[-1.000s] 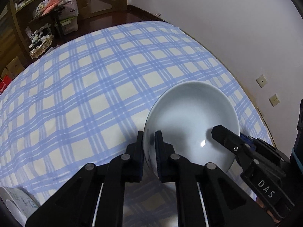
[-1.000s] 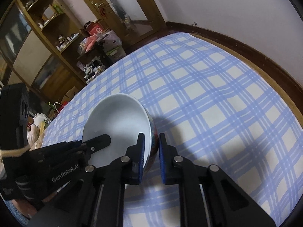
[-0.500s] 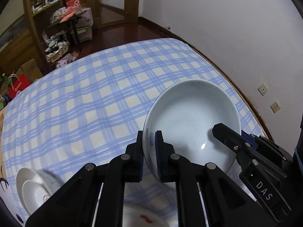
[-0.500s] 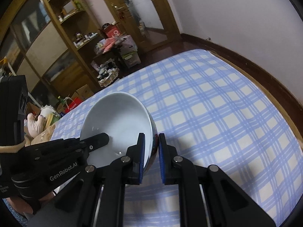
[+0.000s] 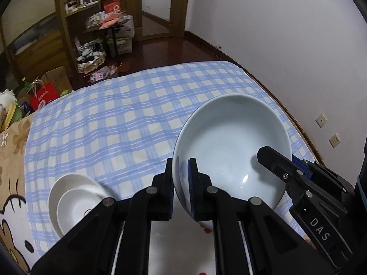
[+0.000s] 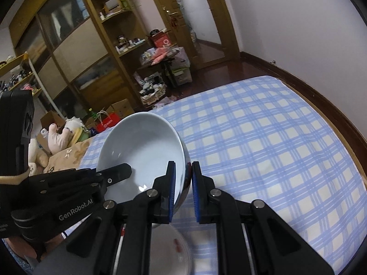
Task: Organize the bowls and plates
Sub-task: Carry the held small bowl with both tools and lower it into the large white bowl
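Both the left gripper (image 5: 181,183) and right gripper (image 6: 183,192), jaws pinching its rim, had lifted the big bowl (image 5: 231,146) higher above the bed (image 5: 119,123), likely toward the small bowls (image 5: 75,201) at lower left

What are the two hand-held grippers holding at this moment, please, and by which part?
Both hold one pale bowl by its rim: left hand-held gripper on one side, right hand-held gripper on the opposite side.
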